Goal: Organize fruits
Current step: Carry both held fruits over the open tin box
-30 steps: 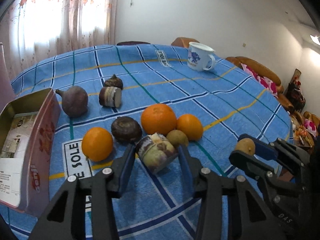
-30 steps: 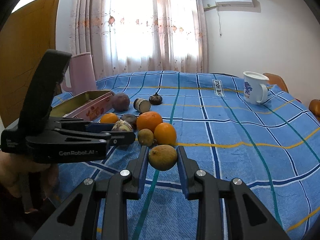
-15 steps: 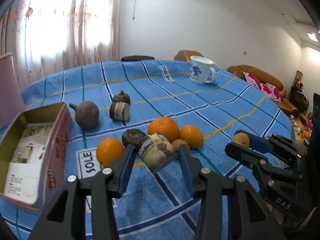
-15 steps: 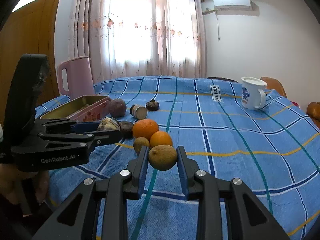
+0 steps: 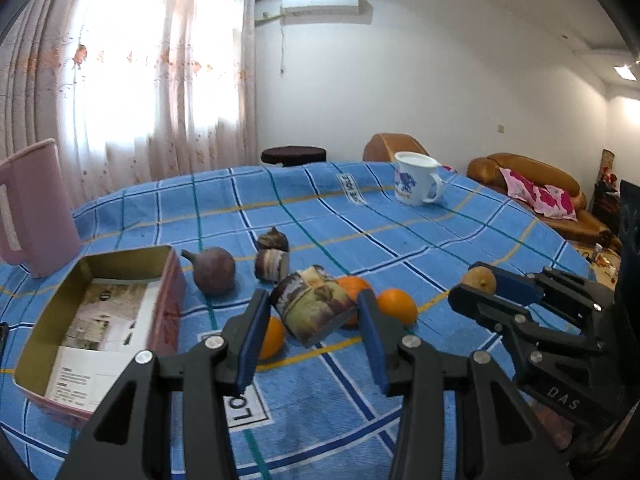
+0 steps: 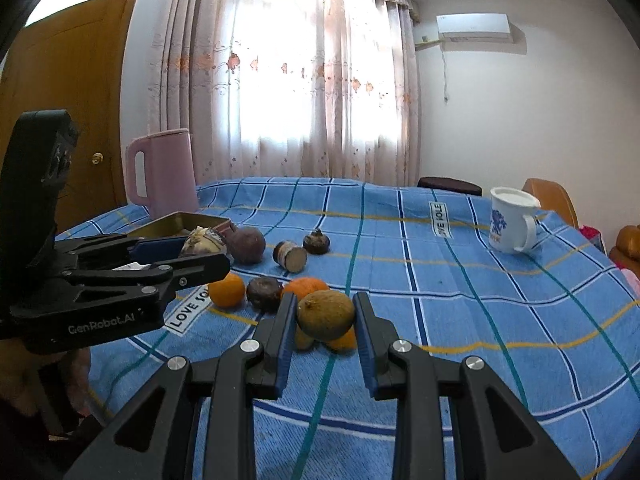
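Note:
My left gripper (image 5: 312, 320) is shut on a mottled brown-and-cream cut root piece (image 5: 314, 306), held above the blue checked cloth. My right gripper (image 6: 325, 320) is shut on a brownish-green round fruit (image 6: 326, 314), also lifted; it shows at the right of the left wrist view (image 5: 479, 280). Below them on the table lie oranges (image 6: 226, 290), a dark round fruit (image 6: 264, 293), a purple-brown bulb (image 5: 214, 270), a cut dark root (image 5: 272, 265) and a small dark bulb (image 5: 273, 239). An open tin box (image 5: 96, 320) stands at the left.
A pink jug (image 5: 32, 208) stands behind the tin box. A white mug with a blue print (image 5: 416, 178) stands at the far right of the table. Sofa and chairs lie beyond the table's right edge.
Both grippers have risen with their loads. The left one has swung left, so the tin box now shows more fully and the fruit pile sits lower behind the fingers.

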Demonstrator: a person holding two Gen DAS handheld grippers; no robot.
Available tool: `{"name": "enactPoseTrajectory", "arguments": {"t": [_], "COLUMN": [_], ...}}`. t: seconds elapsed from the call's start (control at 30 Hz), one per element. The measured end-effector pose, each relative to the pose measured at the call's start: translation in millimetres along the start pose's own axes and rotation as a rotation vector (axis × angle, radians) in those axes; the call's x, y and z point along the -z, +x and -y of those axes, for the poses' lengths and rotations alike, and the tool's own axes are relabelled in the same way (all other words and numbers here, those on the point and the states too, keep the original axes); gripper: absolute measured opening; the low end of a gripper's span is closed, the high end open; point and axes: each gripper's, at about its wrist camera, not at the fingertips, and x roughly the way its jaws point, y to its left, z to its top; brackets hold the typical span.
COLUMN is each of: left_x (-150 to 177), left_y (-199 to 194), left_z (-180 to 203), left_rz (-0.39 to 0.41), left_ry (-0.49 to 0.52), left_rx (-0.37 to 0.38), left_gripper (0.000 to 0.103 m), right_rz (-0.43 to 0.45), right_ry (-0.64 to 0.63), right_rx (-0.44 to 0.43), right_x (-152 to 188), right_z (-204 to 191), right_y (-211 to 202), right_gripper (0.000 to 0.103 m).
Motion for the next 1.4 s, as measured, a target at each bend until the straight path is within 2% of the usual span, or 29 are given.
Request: {"name": "enactPoseTrajectory", "arguments": {"t": [0.57, 0.9, 1.13, 1.23, 1.4], "left_x": [-6, -5, 0, 3, 6], "left_y": [-19, -19, -16, -15, -12], "left_z": [-39, -99, -148, -163, -180], "left_rz": [0.052, 0.023, -0.006, -0.022, -0.05], "left_ry": [-0.055, -0.116, -0.166, -0.177, -0.177], "left_rx": [-0.098, -0.204, -0.279, -0.305, -0.322], "left_gripper": [0.046, 0.046, 0.046, 0.046, 0.046], "right_rz": [0.057, 0.054, -0.017, -0.065, -0.128], "right_ry": [-0.112, -0.176, -0.201, -0.191, -0.195], "right_rx": [-0.06, -0.169, -0.266, -0.299, -0.308], "right_x": [-44, -90, -103, -99, -85], "right_z": [-30, -72, -119, -136, -153], "right_y": [16, 56, 106, 131, 160], "right_gripper": [0.03, 0.03, 0.03, 0.03, 0.03]}}
